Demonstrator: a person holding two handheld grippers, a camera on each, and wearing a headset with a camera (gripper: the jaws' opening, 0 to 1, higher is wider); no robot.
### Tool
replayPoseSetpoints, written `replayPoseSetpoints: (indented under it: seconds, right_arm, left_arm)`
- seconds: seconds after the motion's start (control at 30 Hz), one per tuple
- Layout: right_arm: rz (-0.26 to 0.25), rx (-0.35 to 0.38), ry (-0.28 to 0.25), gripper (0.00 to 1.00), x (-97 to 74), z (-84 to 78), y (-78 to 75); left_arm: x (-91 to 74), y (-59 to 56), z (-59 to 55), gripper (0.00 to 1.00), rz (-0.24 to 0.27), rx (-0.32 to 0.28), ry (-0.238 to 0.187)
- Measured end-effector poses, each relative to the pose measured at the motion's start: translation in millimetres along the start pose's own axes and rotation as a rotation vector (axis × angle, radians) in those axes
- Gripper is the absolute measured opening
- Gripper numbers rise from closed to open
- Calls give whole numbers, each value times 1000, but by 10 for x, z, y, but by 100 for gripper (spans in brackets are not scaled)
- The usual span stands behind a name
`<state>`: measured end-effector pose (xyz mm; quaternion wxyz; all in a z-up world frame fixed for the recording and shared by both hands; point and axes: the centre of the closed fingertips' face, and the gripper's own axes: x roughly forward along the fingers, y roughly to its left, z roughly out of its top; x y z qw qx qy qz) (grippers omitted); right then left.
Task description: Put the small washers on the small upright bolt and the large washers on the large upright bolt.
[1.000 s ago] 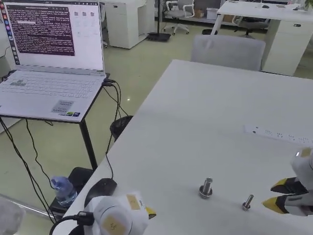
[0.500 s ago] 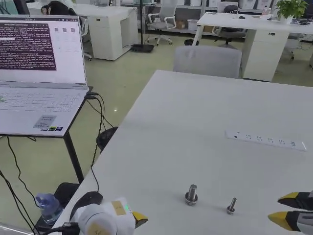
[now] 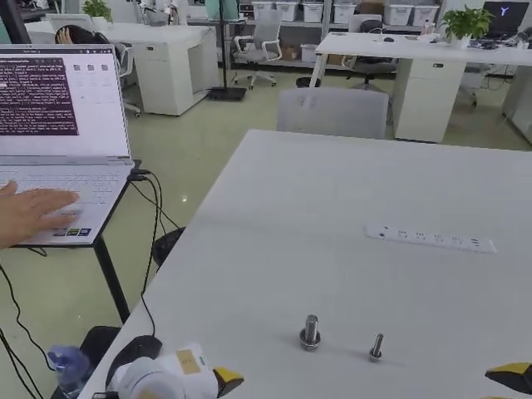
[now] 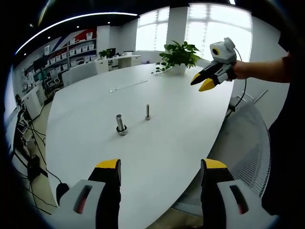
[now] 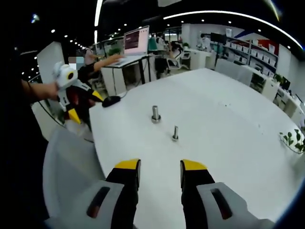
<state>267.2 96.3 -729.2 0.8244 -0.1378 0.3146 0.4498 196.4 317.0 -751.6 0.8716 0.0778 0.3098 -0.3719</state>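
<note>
On the white surface the two bolts stand upright, near to each other but not touching, in the part of the surface that is close to the person. In the head view the large bolt is at the left and the small bolt is just at its right. The large one has a wider ring at its foot, but I cannot tell if this is a washer or the head of the bolt. The left claw is widely open and holds nothing. Its own view looks over the surface toward both bolts, and it is well apart from them. The right claw is open also, with a narrower gap between its jaws, and it is empty. It points toward the bolts, and the small bolt is nearer to it than the large one. A white power strip lies farther back on the surface. An open laptop is on a separate stand at the left.
</note>
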Motion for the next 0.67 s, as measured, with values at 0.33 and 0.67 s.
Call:
replayPoseSetpoints:
  seconds: [0.33,0.67]
  right_arm:
    - [19,20,-38,43,48,-230,142]
    - [21,8,-78,59,173,-328,248]
  left_arm:
    - [28,-41,-9,68,8,-47,-25]
    - [101,17,-178,73,33,-89,-21]
